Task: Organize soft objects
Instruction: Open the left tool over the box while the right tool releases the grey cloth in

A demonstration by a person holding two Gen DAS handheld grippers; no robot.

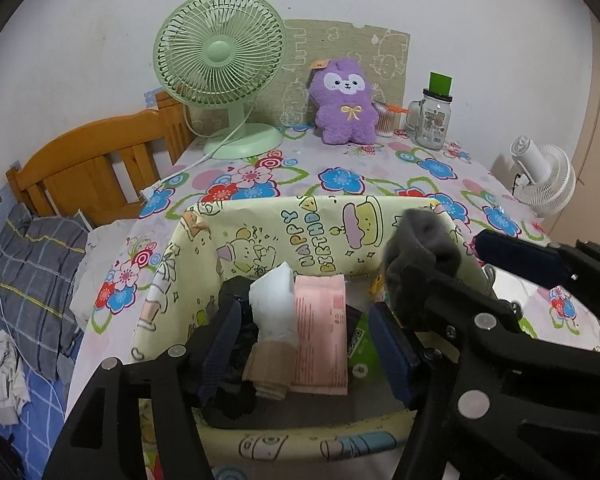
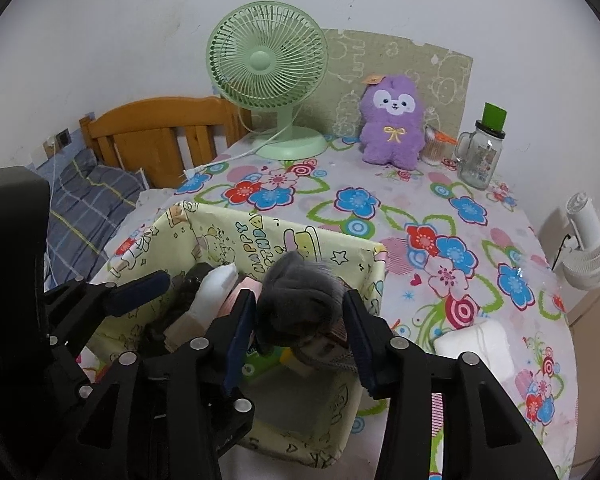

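Two grippers work over one fabric storage bin [image 1: 260, 216] standing on the flower-print desk [image 1: 340, 168]. Taken from the left: the left gripper [image 1: 304, 344] hangs over the bin's left half with its jaws spread and nothing pinched; between them lie a black soft item [image 1: 236, 292], a white folded cloth [image 1: 272, 300], a beige rolled item [image 1: 266, 372] and a pink packet [image 1: 320, 340], all inside the bin and standing or leaning against one another. None of these is pressed by a pad. To the right, the right gripper [image 2: 300, 328] holds its jaws about a grey fuzzy bundle [image 2: 300, 300] above the bin's right half; its left pad lies at the bundle's flank, but the right pad appears to stand just clear, so I judge the grip loose or released rather than firm. A grey-brown knitted piece [image 2: 328, 354] hangs beneath the bundle, touching it. Handling assessment: the bundle appears light, compressible and fluffy, neither fragile nor slippery; it will deform under the pads and may unroll or snag if taken by a loose edge. Best hold is across its thick middle, squeezing well in. The cloths in the left half are likewise limp and light and should be taken at a fold, not a corner. The packet is stiffer and flat; grip it by its upper edge. A white block [image 2: 476, 344] lies on the desk right of the bin, untouched.
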